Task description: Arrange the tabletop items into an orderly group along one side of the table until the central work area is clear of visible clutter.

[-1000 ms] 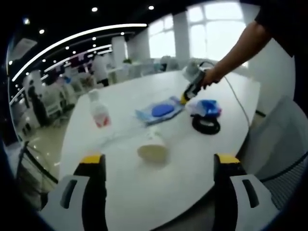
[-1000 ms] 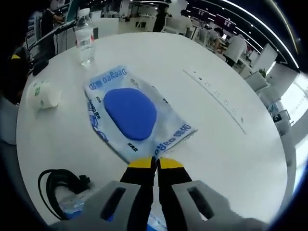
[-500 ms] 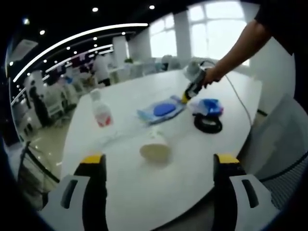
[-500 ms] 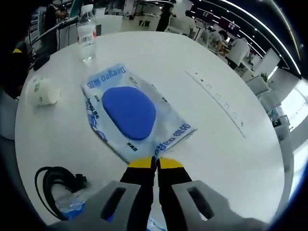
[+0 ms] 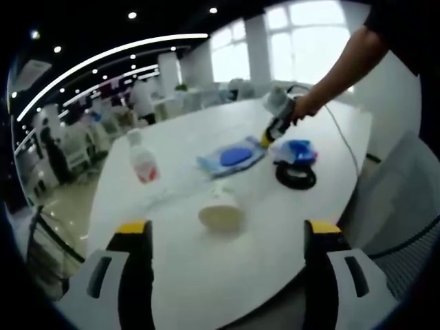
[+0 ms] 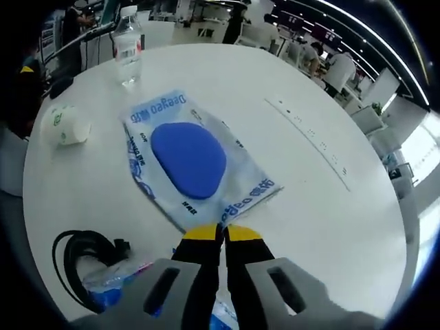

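The right gripper (image 6: 221, 232) has its yellow-tipped jaws pinched together on the near corner of the flat, clear plastic wet-wipes pack with a blue oval lid (image 6: 194, 163), which lies on the round white table (image 6: 323, 227). Beside it sit a coiled black cable (image 6: 86, 256) and a crumpled blue packet (image 6: 113, 283). The left gripper (image 5: 227, 230) hangs wide apart, holding nothing, above a tipped white paper cup (image 5: 220, 212); a clear plastic water bottle (image 5: 142, 158) stands beyond

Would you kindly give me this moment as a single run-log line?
right gripper: shut on corner of wipes pack | left gripper: open, holding nothing | paper cup: on its side | water bottle: upright | black cable: coiled
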`<state>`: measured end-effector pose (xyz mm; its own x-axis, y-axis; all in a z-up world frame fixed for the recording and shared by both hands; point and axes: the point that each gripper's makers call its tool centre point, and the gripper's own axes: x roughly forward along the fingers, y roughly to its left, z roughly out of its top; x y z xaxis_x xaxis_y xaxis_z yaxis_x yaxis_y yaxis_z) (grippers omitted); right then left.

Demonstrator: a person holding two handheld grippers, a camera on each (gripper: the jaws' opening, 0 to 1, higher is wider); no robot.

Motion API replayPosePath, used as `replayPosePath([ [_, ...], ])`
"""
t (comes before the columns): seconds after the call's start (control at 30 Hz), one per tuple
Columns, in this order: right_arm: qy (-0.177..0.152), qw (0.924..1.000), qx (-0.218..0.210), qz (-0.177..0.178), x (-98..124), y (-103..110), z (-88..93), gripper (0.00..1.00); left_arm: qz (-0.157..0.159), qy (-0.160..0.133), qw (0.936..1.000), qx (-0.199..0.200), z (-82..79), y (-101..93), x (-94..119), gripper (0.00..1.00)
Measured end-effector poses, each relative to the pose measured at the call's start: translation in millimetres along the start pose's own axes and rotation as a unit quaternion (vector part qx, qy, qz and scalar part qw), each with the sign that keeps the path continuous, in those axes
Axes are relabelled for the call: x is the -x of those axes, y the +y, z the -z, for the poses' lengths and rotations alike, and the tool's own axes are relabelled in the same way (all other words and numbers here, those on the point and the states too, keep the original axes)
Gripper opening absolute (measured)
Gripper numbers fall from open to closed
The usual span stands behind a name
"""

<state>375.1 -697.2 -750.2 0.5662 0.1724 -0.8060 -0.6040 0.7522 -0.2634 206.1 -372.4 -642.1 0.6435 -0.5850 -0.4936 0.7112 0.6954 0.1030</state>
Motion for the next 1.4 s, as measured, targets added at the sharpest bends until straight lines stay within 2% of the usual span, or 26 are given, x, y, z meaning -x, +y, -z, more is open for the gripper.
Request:
replayPosePath([
  [0.63, 0.001, 1.0, -0.002, 0.006, -5, -7, -2.1, 0.0, -0.004, 0.007, 1.0, -0.001, 3.0, 1.8, 0, 0.87],
  [0.93, -0.001, 0.9997, -0.02, 0.01, -3, -2, -2.6, 0.01, -0.002, 0.007, 1.0, -0.004, 3.6, 1.4, 0, 0.86],
  [1.4, -0.005, 0.9997, -0.024, 0.001, -5, 9, -11.1, 0.01, -0.007, 0.005, 1.0, -0.005, 4.0, 4.4, 1, 0.86],
])
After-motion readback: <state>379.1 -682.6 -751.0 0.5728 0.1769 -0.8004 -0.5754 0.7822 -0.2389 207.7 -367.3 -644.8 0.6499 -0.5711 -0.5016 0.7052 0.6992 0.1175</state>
